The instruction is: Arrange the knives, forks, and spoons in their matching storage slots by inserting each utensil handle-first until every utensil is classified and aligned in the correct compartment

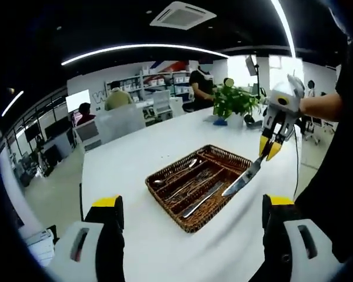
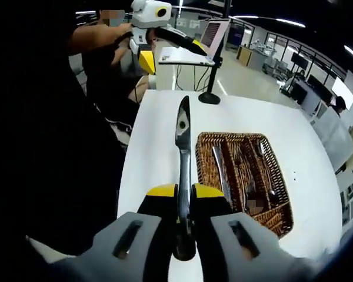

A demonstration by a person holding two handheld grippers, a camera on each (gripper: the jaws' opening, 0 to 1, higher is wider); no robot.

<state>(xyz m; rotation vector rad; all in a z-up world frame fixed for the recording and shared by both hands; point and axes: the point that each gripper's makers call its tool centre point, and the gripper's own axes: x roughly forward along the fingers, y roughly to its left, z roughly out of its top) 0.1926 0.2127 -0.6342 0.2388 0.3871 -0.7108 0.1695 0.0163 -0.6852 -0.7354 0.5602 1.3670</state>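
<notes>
While clamped by its handle in the right gripper (image 2: 185, 191), silver steel table knife (image 2: 183, 138) — blade pointing away, beside brown wicker cutlery tray (image 2: 207, 157) on white table (image 2: 159, 135), left gripper (image 1: 191, 208) spread apart — holding nothing.

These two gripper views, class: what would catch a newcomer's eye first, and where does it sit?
First, the knife clamped by its handle in the right gripper, blade pointing away over the white table; in the left gripper view it hangs above the near edge of the wicker tray. Next, the tray itself, mid-table, its compartments already holding cutlery. The left gripper is open with nothing between its jaws.
</notes>
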